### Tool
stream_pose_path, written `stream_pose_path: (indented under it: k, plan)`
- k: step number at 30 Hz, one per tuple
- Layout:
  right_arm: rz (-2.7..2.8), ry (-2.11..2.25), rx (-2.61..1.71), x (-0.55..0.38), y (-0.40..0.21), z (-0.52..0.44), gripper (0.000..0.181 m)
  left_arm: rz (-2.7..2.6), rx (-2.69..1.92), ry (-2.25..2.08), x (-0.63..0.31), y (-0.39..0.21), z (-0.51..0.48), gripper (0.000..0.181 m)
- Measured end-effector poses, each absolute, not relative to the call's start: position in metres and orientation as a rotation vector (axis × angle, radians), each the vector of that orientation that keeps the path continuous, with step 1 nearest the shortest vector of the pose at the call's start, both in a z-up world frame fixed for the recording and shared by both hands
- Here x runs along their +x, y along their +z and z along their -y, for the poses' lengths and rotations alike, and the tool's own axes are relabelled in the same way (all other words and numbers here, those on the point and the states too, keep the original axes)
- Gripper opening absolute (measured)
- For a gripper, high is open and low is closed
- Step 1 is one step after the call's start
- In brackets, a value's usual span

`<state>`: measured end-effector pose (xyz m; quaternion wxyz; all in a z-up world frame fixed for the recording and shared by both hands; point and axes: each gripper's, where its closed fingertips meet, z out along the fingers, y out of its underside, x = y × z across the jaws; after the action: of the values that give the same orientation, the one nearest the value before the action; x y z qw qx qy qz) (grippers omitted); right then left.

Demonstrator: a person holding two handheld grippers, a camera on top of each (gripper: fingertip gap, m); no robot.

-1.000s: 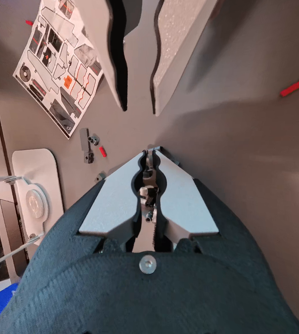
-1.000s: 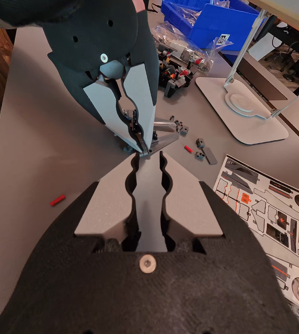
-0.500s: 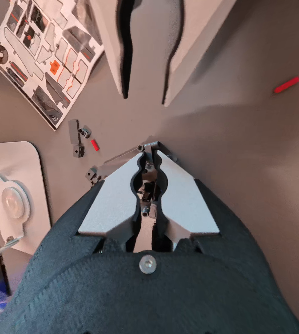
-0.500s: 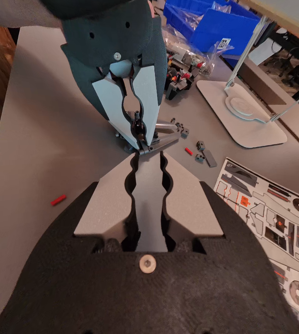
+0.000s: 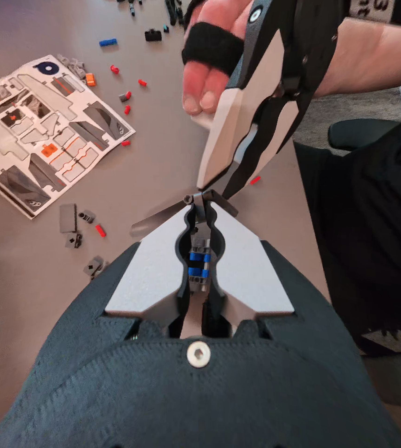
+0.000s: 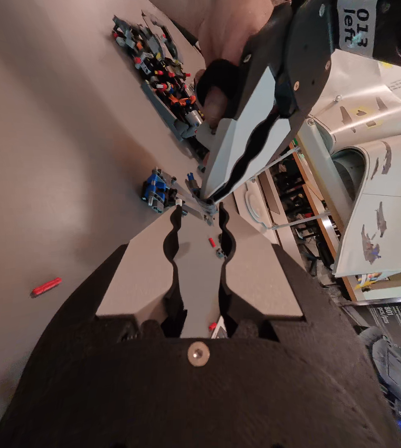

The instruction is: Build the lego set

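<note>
Left wrist view: left claw [image 5: 200,211] is clamped on the lego assembly [image 5: 199,263], a small grey and blue sub-build sitting between the fingers, with grey beams [image 5: 160,213] splaying out past the tips. Right claw [image 5: 212,190] comes in from the far right, held by a hand [image 5: 209,60] with a black strap over the fingers; its tips sit right at the far end of the assembly, slightly apart (contact can't be confirmed, motion blur). On the bench [image 5: 146,157] to the left: a sticker sheet [image 5: 41,135], loose grey pieces [image 5: 73,225] near it, and small red pins [image 5: 100,230] scattered around.

Right wrist view: right claw [image 6: 198,208] stands apart with nothing between the fingers. Left claw [image 6: 209,200] reaches in from the far right, closed on the grey end of the lego assembly [image 6: 160,191], whose blue part sticks out to the left just beyond the right claw's tips. A red pin [image 6: 46,287] lies alone on the near left of the bench [image 6: 49,145]. A larger partly built model [image 6: 160,70] sits at the far side. Open instruction booklet [image 6: 376,194] on a stand at right.
</note>
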<state>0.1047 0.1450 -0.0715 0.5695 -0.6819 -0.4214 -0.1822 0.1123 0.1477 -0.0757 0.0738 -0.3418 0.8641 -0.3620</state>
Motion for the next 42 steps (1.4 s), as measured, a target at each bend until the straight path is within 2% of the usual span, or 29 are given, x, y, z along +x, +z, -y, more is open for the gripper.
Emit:
stream_pose_path:
  k: [16,25,28,30,37,42]
  plan:
    - [0.887,-0.376,-1.596,0.112,-0.056,-0.14,0.015,-2.579,-0.929,-1.242,0.115,-0.056,-0.125,0.005]
    - [0.735,-0.425,-1.595,0.133,-0.041,-0.143,0.013,-2.315,-0.988,-1.266,0.137,-0.038,-0.13,0.008]
    - [0.687,-0.446,-1.582,0.14,-0.035,-0.142,0.011,-2.178,-1.034,-1.285,0.147,-0.025,-0.14,0.018]
    - [0.653,-0.451,-1.577,0.145,-0.031,-0.141,0.012,-2.116,-1.043,-1.299,0.148,-0.019,-0.144,0.018]
    - [0.626,-0.401,-1.611,0.151,-0.034,-0.142,0.011,-2.019,-0.824,-1.073,0.137,-0.005,-0.15,0.023]
    - [0.641,-0.362,-1.634,0.148,-0.039,-0.143,0.01,-2.02,-0.44,-0.517,0.131,-0.022,-0.142,0.025]
